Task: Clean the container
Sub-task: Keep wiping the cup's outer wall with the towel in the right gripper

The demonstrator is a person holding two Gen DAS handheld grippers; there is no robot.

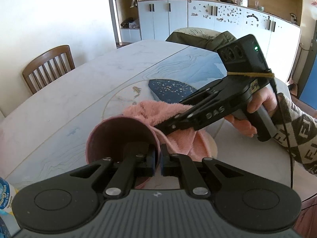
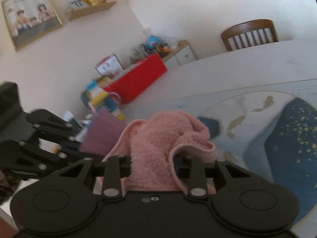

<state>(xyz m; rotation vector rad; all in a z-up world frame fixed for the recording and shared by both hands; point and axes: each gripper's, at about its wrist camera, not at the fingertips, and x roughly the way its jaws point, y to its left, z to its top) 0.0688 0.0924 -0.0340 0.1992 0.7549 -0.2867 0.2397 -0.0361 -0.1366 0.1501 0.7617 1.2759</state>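
A dusty-pink container lies tilted with its open mouth toward the left wrist camera. My left gripper is shut on its rim, one finger inside and one outside. A fluffy pink cloth bunches against the container's outer right side. My right gripper reaches in from the right, held by a hand, and its tips are buried in the cloth. In the right wrist view the right gripper is shut on the pink cloth, with the container and the left gripper to its left.
The pale table bears a round inlay with a dark blue speckled patch. A wooden chair stands at the far left edge and a padded green chair behind. A printed packet lies near left. White cabinets line the back wall.
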